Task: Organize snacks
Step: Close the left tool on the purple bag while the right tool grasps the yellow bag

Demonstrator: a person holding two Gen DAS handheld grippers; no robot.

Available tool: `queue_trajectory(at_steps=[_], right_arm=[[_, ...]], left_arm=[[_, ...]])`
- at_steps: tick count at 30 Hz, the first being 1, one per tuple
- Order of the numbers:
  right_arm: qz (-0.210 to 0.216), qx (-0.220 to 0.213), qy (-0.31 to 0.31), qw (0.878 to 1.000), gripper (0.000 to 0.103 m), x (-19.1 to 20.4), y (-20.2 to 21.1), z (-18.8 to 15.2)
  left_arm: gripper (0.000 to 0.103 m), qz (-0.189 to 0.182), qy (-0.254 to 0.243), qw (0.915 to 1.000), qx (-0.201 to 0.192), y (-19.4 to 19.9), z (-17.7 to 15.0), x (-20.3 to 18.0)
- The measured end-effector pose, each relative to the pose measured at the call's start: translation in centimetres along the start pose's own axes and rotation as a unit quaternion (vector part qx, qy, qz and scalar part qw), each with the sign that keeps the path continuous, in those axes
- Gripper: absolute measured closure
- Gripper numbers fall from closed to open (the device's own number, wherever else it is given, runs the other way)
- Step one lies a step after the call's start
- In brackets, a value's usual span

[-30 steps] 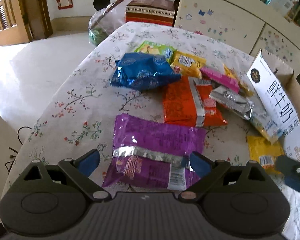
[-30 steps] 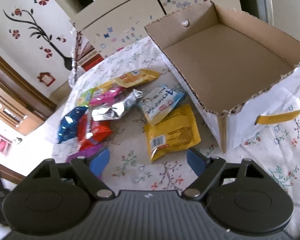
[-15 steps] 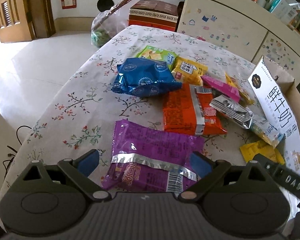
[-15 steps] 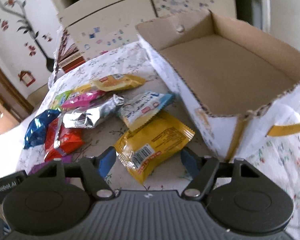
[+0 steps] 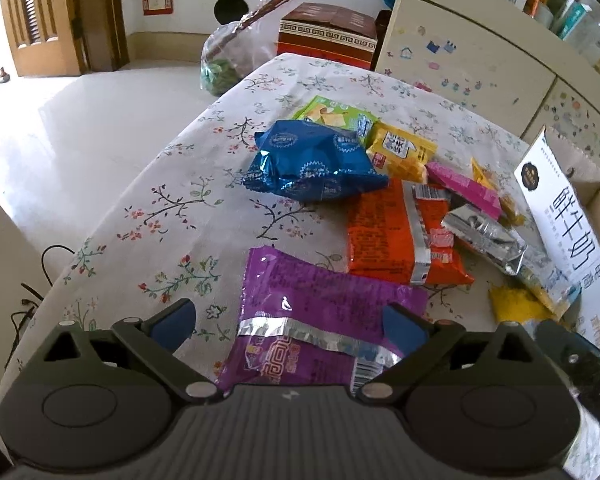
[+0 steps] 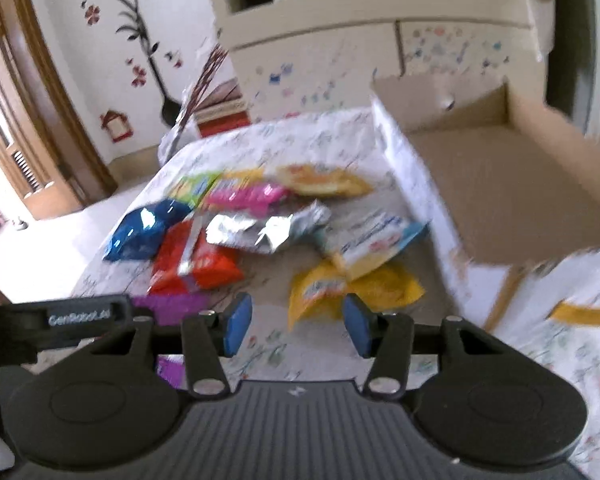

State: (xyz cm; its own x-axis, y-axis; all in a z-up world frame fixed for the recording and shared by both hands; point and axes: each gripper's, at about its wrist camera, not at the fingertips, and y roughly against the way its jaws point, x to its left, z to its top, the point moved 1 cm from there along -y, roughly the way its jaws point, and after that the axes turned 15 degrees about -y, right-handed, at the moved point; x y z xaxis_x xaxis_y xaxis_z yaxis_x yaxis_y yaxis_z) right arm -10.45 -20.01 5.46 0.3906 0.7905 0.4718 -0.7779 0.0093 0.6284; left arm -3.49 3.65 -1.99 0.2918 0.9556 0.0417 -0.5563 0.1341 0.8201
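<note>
Snack packets lie on a floral tablecloth (image 5: 172, 208). My left gripper (image 5: 288, 326) is open, its fingers on either side of a purple packet (image 5: 320, 316). Beyond lie an orange packet (image 5: 396, 236), a blue bag (image 5: 312, 164), a silver packet (image 5: 484, 240), pink, green and yellow packets. My right gripper (image 6: 296, 324) is open and empty, just short of a yellow packet (image 6: 356, 288) with a white-blue packet (image 6: 372, 244) lying on it. An open cardboard box (image 6: 512, 184) stands to the right. The right wrist view is blurred.
The box's white side with printed characters (image 5: 568, 232) stands at the table's right. A cream cabinet (image 5: 460, 64) is behind the table, a red-brown carton (image 5: 328, 32) and a plastic bag of greens (image 5: 228, 60) at the far end. Floor lies to the left.
My right gripper has swung left and dropped toward the yellow packet, and its fingers have narrowed. My left gripper has stayed over the purple packet and tilted up slightly.
</note>
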Motion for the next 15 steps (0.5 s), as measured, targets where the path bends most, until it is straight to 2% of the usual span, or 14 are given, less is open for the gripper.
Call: queue_trajectory(at_steps=[3,9,11,13,15], right_arm=[[0.005,-0.012,-0.022,1.000,0.050,-0.3,0.1,0.8],[-0.032,-0.010,0.011,0.999,0.047,0.0,-2.5,0.6],[-0.041,0.001,0.024,0.999,0.041,0.0,-3.7,0.3],[-0.049,-0.001,0.036,0.998,0.030,0.2,-4.4,-0.1],[-0.045,0.021,0.021,0.999,0.029,-0.1,-4.6,-0.3]], left_arm=[[0.001,0.005,-0.005,1.0000,-0.006,0.2,0.2,-0.1],[0.001,-0.005,0.008,0.9999,0.004,-0.4,0.0,0.1],[0.001,-0.008,0.010,0.9999,0.005,-0.5,0.0,0.3],[0.001,-0.010,0.011,0.9999,0.007,-0.5,0.0,0.4],[0.001,-0.008,0.012,0.9999,0.008,-0.5,0.0,0.4]])
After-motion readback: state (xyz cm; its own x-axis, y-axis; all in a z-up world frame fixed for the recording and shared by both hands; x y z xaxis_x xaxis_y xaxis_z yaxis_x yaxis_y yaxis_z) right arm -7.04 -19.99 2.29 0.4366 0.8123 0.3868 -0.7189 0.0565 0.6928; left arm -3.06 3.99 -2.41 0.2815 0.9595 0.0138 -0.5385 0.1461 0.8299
